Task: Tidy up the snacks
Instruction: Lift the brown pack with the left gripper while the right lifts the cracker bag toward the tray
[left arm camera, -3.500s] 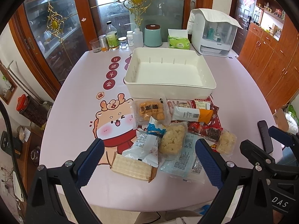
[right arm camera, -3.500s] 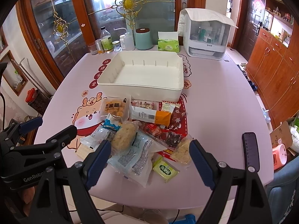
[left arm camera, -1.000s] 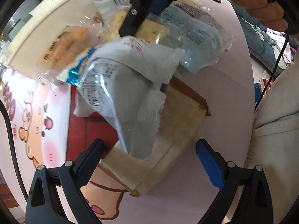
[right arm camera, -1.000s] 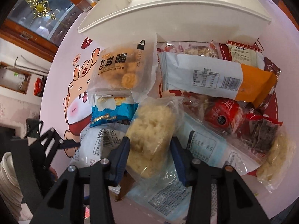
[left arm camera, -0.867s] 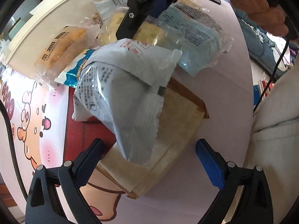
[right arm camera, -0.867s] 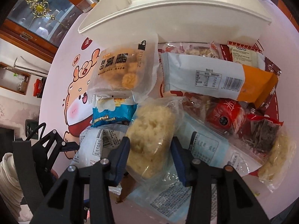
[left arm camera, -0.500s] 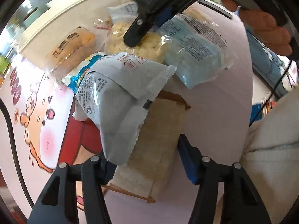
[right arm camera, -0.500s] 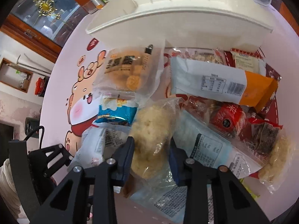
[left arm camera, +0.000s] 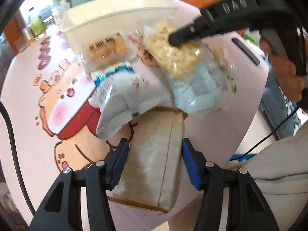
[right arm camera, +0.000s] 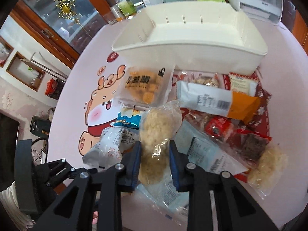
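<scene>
Left gripper (left arm camera: 154,154) clamps the brown packet (left arm camera: 154,165); right gripper (right arm camera: 155,154) pinches the rice cake (right arm camera: 157,134) beyond it.

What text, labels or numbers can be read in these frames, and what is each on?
"DAS": raised letters on the black body of the right gripper, seen in the left wrist view.
Clear cookie packet: dark Chinese characters, too blurred to read.
White and orange wrapper: barcode and small print, unreadable.
Grey-white packet: red and black print, too small.
Red round marks on the pink tablecloth: characters not legible.
</scene>
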Motion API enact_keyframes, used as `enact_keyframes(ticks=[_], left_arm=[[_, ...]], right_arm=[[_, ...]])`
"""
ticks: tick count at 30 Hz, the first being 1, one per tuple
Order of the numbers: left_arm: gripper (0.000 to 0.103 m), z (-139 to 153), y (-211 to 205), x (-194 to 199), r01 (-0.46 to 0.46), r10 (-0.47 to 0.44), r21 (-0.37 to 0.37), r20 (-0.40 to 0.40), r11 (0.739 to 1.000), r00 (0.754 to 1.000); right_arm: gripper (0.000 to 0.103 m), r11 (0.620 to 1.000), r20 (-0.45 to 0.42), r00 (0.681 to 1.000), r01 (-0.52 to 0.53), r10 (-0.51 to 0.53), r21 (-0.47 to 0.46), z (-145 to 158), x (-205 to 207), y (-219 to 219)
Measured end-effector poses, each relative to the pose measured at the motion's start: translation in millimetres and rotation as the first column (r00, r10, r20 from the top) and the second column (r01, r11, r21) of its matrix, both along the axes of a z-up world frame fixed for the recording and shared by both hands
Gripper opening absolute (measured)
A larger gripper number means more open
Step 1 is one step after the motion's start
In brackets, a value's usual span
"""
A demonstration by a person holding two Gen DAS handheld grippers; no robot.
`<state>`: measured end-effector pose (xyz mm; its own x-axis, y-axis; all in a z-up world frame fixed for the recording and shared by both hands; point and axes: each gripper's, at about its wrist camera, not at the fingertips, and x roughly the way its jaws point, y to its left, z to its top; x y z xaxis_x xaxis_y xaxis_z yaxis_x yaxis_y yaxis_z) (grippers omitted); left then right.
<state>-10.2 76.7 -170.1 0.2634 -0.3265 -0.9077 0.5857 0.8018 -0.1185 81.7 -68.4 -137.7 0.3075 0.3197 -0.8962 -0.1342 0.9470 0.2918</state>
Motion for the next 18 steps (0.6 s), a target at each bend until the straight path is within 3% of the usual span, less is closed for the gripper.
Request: enact_keyframes(ticks=[2,3,4,10,18], left_arm=[[0.051,19,-2,-2,-0.040,0.041,-0.021,0.038,0.999,0.998],[0.003,28,-4,0,-0.048,0.051,-0.045,0.050,0.998,0.997],[0.000,39,-2,2,-0.070,0.073,-0.050,0.064,0.996,0.995],[0.002,72,-13,11,-0.226,0.236,-0.081,0.144,0.971,0.961],[0.004,53,-5,5,-0.337,0.338,-0.031,0.084,0.941,0.937]], right_arm=[[0.027,1.000,0.023,1.000,-0.011,0.011,-0.002,10,-7,-6],[0.027,1.000,0.031,0.999,-0.016,0.016,-0.003,14,-10,-8],[0.027,1.000,0.039,0.999,-0.021,0.021,-0.004,18,-13,-10],[0.027,0.998,0.115,0.992,-0.050,0.054,-0.031,47,-38,-31],[0.027,0.994,0.147,0.983,-0.101,0.107,-0.047,56,-55,-51]])
